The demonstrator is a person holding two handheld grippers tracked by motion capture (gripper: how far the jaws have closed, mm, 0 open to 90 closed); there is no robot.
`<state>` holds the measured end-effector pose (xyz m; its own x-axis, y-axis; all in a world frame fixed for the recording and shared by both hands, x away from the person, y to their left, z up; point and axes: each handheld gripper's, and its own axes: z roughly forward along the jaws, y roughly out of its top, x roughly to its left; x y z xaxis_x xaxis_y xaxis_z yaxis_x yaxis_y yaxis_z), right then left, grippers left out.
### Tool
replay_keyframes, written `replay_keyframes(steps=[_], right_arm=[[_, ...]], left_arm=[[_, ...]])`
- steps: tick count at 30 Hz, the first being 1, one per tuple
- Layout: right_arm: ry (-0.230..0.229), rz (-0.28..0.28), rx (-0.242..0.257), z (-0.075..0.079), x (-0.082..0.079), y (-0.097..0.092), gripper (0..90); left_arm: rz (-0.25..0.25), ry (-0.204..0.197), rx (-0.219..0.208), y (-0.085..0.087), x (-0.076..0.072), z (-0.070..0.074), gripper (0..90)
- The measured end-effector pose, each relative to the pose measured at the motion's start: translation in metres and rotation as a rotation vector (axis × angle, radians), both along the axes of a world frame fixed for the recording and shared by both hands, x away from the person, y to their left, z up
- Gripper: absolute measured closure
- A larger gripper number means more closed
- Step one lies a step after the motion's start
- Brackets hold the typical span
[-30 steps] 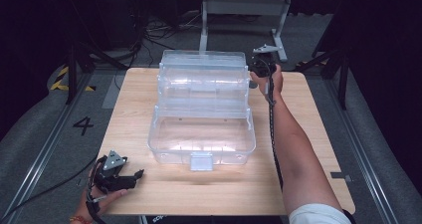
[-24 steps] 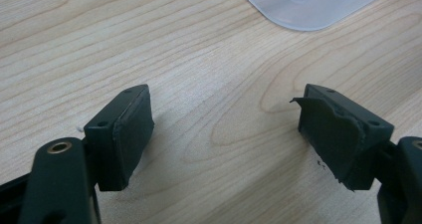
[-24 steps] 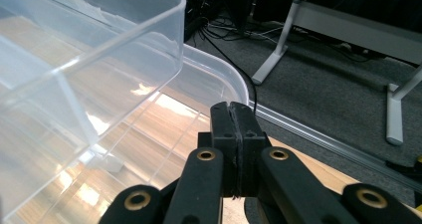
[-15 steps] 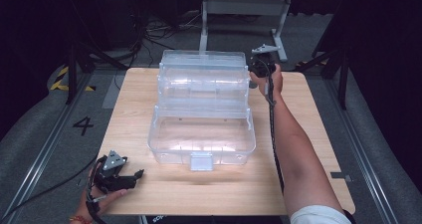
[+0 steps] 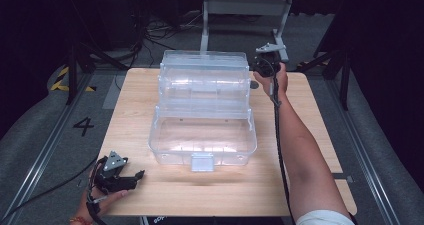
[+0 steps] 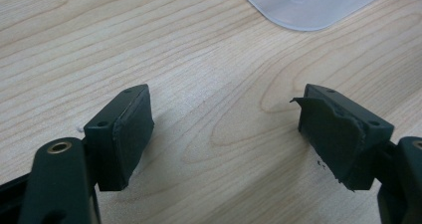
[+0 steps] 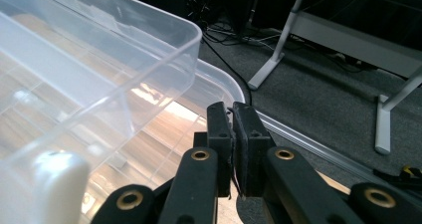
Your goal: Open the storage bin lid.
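Note:
A clear plastic box sits open in the middle of the wooden table, its lid tipped back toward the far side and a latch tab at the front. My right gripper is at the lid's far right corner. In the right gripper view its jaws stand pressed together just off the lid's curved rim, and I see nothing between them. My left gripper rests low on the table near the front left edge. Its pads are wide apart over bare wood.
A corner of the box's base lies ahead of the left jaws. A white knob sits on the lid's side near the right gripper. Grey metal stand legs and cables lie on the floor beyond the table.

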<state>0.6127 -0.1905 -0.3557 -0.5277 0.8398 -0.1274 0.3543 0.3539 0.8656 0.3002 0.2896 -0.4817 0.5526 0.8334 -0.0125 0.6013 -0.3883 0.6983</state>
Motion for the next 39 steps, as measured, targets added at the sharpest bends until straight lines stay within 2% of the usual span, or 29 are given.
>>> replay_keyframes(steps=[6, 20, 30, 37, 39], right_arm=[[-0.019, 0.020, -0.017, 0.006, -0.008, -0.001, 86.0], [-0.032, 0.049, -0.050, 0.019, -0.029, 0.000, 83.1], [-0.019, 0.061, -0.054, 0.018, -0.043, -0.010, 78.2], [0.002, 0.058, -0.057, 0.018, -0.054, -0.023, 67.9], [0.034, 0.068, -0.053, 0.018, -0.057, -0.029, 61.1]], left_arm=[[-0.001, -0.002, 0.003, 0.000, 0.000, 0.000, 22.1], [-0.003, 0.005, 0.008, 0.000, 0.000, 0.001, 22.1], [-0.003, -0.002, 0.006, 0.000, 0.000, 0.000, 22.0], [-0.003, 0.000, 0.008, 0.000, 0.000, 0.000, 22.1], [-0.001, 0.001, 0.004, 0.000, 0.000, 0.000, 22.1]])
